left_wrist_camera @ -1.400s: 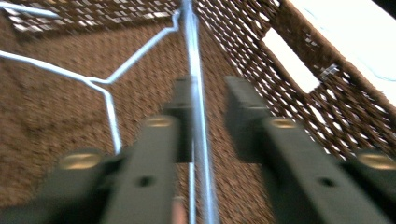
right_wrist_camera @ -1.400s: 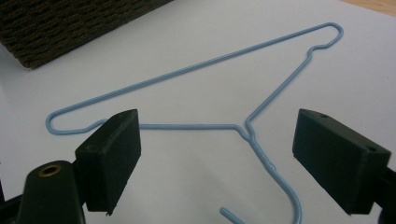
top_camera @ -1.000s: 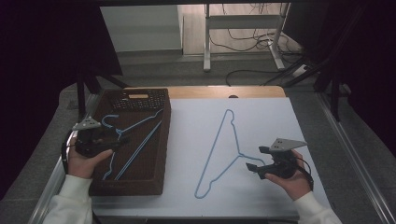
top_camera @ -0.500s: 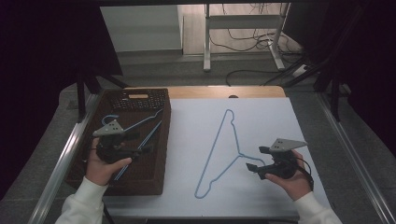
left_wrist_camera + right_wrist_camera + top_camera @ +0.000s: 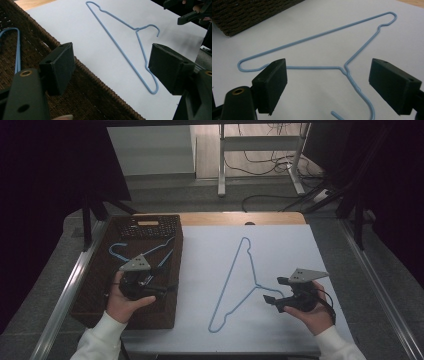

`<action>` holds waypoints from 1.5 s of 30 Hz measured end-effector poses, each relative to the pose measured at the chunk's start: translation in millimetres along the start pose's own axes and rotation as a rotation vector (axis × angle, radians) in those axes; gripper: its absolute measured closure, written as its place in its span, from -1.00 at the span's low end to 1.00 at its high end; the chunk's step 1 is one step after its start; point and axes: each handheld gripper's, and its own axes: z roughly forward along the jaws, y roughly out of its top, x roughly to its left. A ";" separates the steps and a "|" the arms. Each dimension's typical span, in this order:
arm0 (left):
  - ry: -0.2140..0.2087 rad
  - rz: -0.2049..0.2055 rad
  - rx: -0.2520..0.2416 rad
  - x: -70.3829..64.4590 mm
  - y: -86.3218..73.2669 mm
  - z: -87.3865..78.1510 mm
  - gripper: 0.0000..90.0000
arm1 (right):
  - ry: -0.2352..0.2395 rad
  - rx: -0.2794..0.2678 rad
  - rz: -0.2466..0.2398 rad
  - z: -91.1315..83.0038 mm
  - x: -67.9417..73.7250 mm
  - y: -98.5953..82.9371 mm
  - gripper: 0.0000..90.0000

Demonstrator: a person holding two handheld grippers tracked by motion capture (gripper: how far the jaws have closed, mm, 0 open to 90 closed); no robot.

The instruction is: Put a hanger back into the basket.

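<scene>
A blue wire hanger (image 5: 255, 283) lies flat on the white sheet (image 5: 290, 250), its hook toward my right gripper (image 5: 275, 290). That gripper is open, low over the sheet, and the hook and neck (image 5: 344, 67) sit between its jaws without touching them. A second blue hanger (image 5: 150, 250) lies in the brown wicker basket (image 5: 90, 285). My left gripper (image 5: 161, 290) hovers open over the basket's right part, pointing toward the sheet. Between its jaws (image 5: 112, 65) I see the basket rim (image 5: 100, 87), with the flat hanger (image 5: 136, 29) beyond. The basket hanger's wire (image 5: 18, 50) shows at far left.
The sheet covers a wooden tabletop (image 5: 240, 218) framed by metal rails (image 5: 70, 290). Beyond the table stand a white desk frame (image 5: 260, 150) and floor cables (image 5: 270, 200). Bare sheet lies right of the flat hanger.
My left gripper has moved from the basket's left edge rightward and nearer, now over its right part. The right gripper and the hanger on the sheet have stayed put.
</scene>
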 end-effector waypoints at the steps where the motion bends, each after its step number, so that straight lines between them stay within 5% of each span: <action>1: 0.002 0.001 0.000 -0.4 0.0 0.2 -0.53 | 0.000 -0.001 0.000 -0.1 0.2 0.1 -0.66; 26: 0.004 0.015 0.008 -7.0 -1.0 3.3 -0.50 | -0.023 0.018 0.023 0.2 2.0 4.6 -0.48; 35: -0.001 0.022 0.013 -10.8 -1.6 6.2 -0.50 | 0.017 0.061 0.013 11.1 12.4 8.4 -0.10; 45: -0.014 0.043 0.031 -17.6 -1.7 12.0 -0.50 | 0.089 0.132 -0.007 32.1 24.8 16.1 0.58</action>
